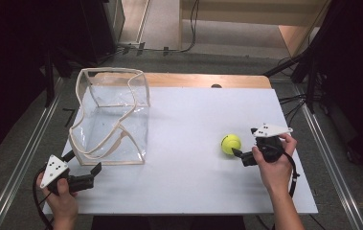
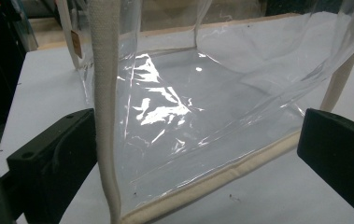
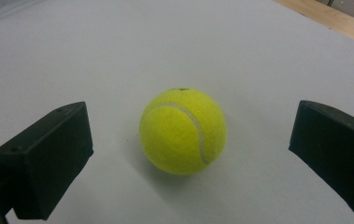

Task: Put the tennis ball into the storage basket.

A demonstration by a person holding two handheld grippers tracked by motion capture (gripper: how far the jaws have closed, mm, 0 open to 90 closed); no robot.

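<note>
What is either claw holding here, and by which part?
Nothing is held. The right claw is open, apart from the tennis ball; the left claw is open beside the clear bag's strap.

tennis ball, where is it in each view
High view: ball right of centre on the white table, just before the right gripper.
Left gripper view: not in it.
Right gripper view: ball central, between the open jaws.
Shared landmark: the white table.
</note>
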